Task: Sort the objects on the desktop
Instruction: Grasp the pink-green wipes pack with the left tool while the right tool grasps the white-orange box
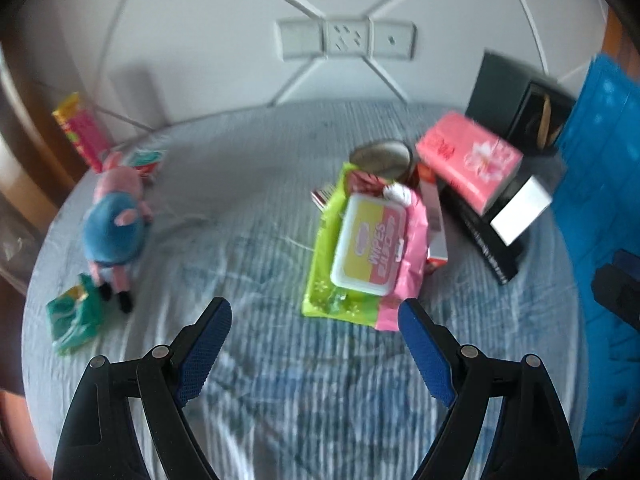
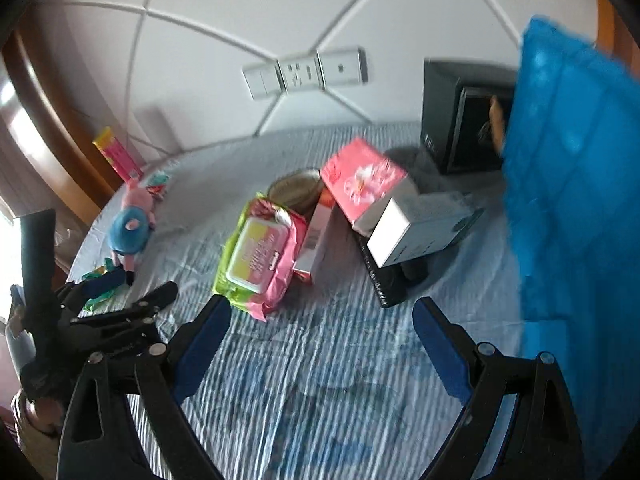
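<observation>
A pink and green wipes pack (image 1: 370, 248) lies mid-table, also in the right wrist view (image 2: 260, 258). Behind it sit a round tin (image 1: 382, 156), a pink tissue box (image 1: 470, 162), a white box (image 1: 520, 214) and a black flat box (image 1: 486, 246). A plush pig (image 1: 116, 220) and a green packet (image 1: 74, 316) lie at the left. My left gripper (image 1: 316, 320) is open and empty, just short of the wipes pack. My right gripper (image 2: 322, 318) is open and empty, above the striped cloth in front of the pile.
A blue crate (image 2: 576, 208) stands at the right edge. A black open box (image 2: 460, 116) stands at the back right. A pink and yellow carton (image 1: 80, 130) leans at the back left. The left gripper's body (image 2: 100, 316) shows at the right wrist view's left.
</observation>
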